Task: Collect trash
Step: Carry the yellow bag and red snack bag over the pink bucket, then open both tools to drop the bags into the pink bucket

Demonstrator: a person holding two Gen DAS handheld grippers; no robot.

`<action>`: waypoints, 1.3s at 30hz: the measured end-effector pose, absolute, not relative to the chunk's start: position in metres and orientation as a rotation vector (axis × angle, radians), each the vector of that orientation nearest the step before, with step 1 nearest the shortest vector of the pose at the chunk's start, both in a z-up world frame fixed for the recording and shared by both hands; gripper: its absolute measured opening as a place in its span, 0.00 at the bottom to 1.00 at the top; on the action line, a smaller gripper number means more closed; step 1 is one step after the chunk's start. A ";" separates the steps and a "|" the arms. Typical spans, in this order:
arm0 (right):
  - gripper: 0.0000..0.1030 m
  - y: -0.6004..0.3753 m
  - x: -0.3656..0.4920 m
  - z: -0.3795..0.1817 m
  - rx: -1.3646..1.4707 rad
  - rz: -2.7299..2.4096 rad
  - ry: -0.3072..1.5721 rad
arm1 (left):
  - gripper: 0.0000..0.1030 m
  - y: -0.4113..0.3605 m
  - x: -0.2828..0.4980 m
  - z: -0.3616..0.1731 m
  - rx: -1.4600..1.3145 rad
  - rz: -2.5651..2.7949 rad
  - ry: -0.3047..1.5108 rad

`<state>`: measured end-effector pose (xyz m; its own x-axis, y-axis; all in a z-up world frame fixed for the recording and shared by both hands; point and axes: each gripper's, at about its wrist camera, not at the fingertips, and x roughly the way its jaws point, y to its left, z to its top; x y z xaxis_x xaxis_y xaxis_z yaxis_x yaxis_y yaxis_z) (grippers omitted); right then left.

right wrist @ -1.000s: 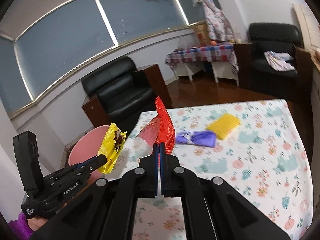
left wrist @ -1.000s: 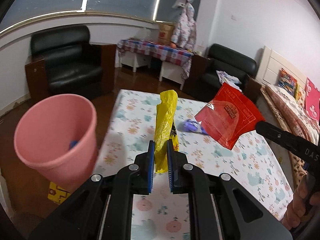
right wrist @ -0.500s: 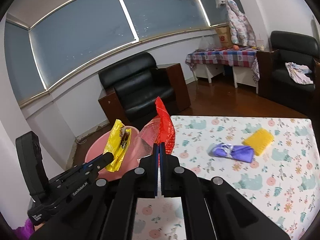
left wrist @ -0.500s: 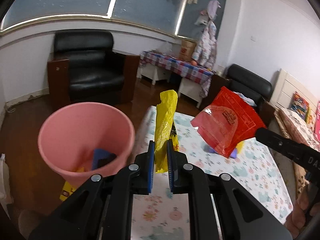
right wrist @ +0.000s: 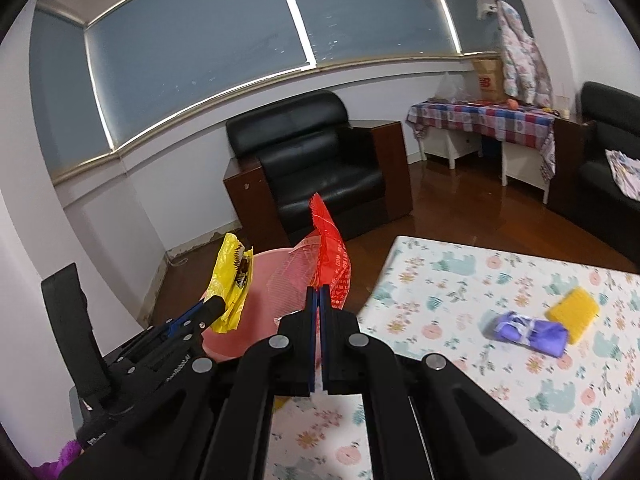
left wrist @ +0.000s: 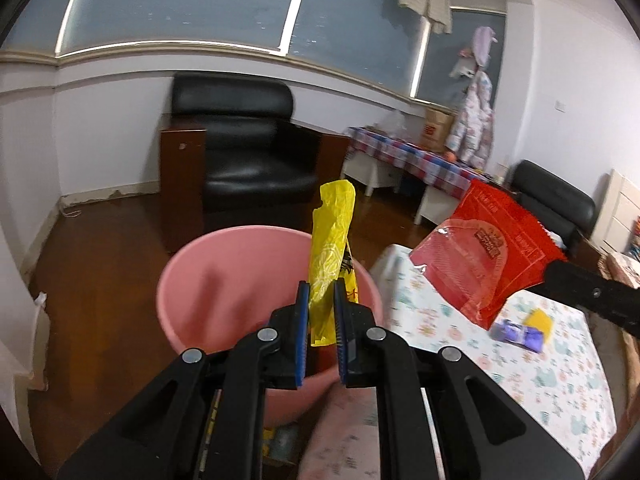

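My left gripper (left wrist: 320,292) is shut on a yellow wrapper (left wrist: 330,248) and holds it upright over the mouth of the pink bin (left wrist: 224,284). My right gripper (right wrist: 319,294) is shut on a red snack bag (right wrist: 330,256), held in the air near the bin's right rim (right wrist: 276,260). The red bag (left wrist: 484,252) also shows in the left wrist view, right of the bin. The left gripper (right wrist: 214,304) with the yellow wrapper (right wrist: 232,280) shows in the right wrist view.
The bin stands on the wooden floor beside a table with a floral cloth (right wrist: 500,344). A purple wrapper (right wrist: 528,332) and a yellow sponge-like piece (right wrist: 574,308) lie on the cloth. A black armchair (right wrist: 320,160) stands behind the bin.
Both grippers have swung left from the table toward the pink bin, still holding their wrappers. The bin now sits directly under the yellow wrapper.
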<state>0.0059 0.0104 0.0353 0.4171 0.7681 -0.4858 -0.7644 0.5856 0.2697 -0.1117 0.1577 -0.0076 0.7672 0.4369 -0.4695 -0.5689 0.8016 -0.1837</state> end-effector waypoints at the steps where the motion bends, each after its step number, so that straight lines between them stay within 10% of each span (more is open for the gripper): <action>1: 0.01 0.016 0.005 0.035 0.000 0.966 0.614 | 0.11 0.162 -0.112 -0.010 -0.337 0.565 0.424; 31: 0.01 0.110 0.014 -0.013 -0.128 1.020 0.683 | 0.12 0.229 -0.117 -0.042 -0.521 0.566 0.435; 39: 0.02 0.114 0.018 -0.020 -0.119 1.028 0.707 | 0.35 0.234 -0.115 -0.044 -0.567 0.569 0.440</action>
<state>0.0183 0.1144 -0.0204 0.3188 0.7422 -0.5895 -0.8160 0.5313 0.2276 -0.1150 0.2336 -0.0440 0.7587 0.3765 -0.5315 -0.6091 0.6994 -0.3740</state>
